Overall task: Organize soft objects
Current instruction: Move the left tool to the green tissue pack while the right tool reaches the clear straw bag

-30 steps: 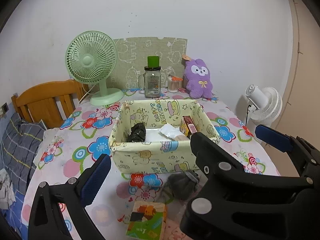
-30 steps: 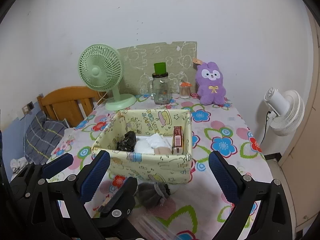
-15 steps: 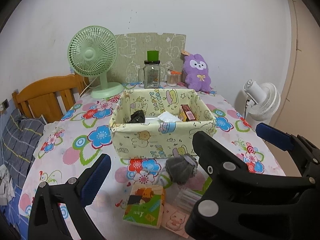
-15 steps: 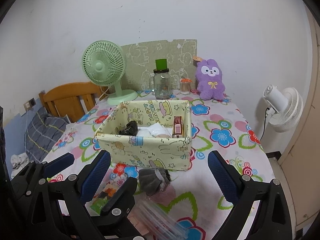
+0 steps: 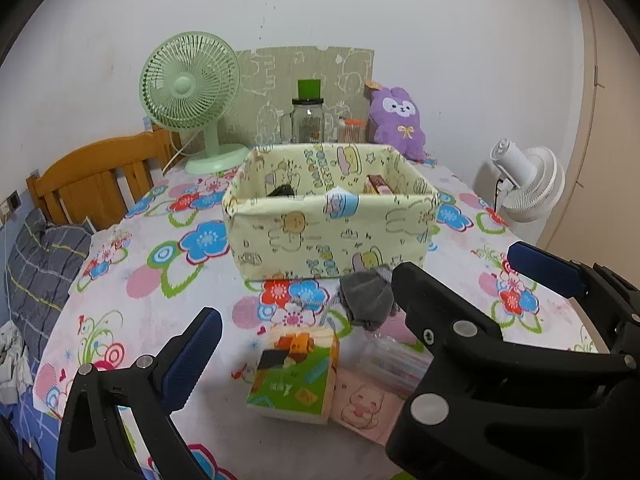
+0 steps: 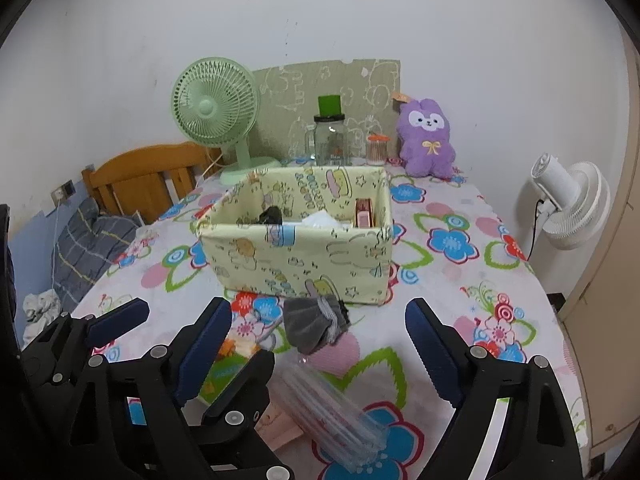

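A yellow fabric storage box (image 5: 332,236) (image 6: 304,264) stands mid-table with a black item, white cloth and a red-pink pack inside. A grey sock (image 5: 366,300) (image 6: 316,324) lies just in front of it. A green tissue pack (image 5: 294,372), a pink card (image 5: 362,404) and a clear plastic bag (image 6: 332,408) lie nearer me. My left gripper (image 5: 304,344) is open above the tissue pack. My right gripper (image 6: 320,344) is open over the sock and bag. The right gripper's black body (image 5: 500,372) fills the lower right of the left wrist view.
A green desk fan (image 5: 192,92), a glass jar with green lid (image 5: 308,120), a toothpick jar (image 6: 378,150) and a purple plush (image 6: 428,136) stand at the table's back. A wooden chair (image 5: 96,176) is left, a white fan (image 6: 568,208) right.
Both grippers have pulled back and lower from the box. The tissue pack, pink card and clear bag have come into fuller view. Both jaws stay open.
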{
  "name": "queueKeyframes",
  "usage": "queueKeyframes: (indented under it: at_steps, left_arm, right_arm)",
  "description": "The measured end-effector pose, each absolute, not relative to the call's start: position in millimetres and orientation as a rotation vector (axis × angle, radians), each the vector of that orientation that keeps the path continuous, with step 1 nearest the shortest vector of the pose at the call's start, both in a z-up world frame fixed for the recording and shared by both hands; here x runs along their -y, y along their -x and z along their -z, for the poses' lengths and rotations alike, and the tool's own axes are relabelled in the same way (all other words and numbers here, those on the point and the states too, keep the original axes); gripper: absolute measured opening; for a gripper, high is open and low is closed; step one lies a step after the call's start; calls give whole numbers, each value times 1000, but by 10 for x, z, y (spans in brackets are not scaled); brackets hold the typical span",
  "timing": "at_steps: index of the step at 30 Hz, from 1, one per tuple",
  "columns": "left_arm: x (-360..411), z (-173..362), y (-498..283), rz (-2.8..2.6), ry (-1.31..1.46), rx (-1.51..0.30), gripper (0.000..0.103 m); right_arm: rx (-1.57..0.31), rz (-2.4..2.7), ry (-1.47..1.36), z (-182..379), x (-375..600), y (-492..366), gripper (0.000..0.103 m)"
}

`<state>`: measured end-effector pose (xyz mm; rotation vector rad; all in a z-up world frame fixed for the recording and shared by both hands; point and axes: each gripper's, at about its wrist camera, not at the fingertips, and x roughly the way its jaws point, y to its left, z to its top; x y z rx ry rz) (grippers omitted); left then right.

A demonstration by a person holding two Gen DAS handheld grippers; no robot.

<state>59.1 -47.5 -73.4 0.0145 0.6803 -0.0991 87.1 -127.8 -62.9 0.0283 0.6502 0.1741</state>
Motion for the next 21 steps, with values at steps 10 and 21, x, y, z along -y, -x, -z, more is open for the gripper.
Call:
queueKeyframes:
  at_steps: [10,21]
  left_arm:
    - [476,970,-519,84,-36,-726,103]
    - [401,1263,-572,62,-28,-798,103]
  right_arm:
    - [-704,-182,-30,888,1255,-814,90]
    - [-789,-186,-21,1181,1192,-882,85]
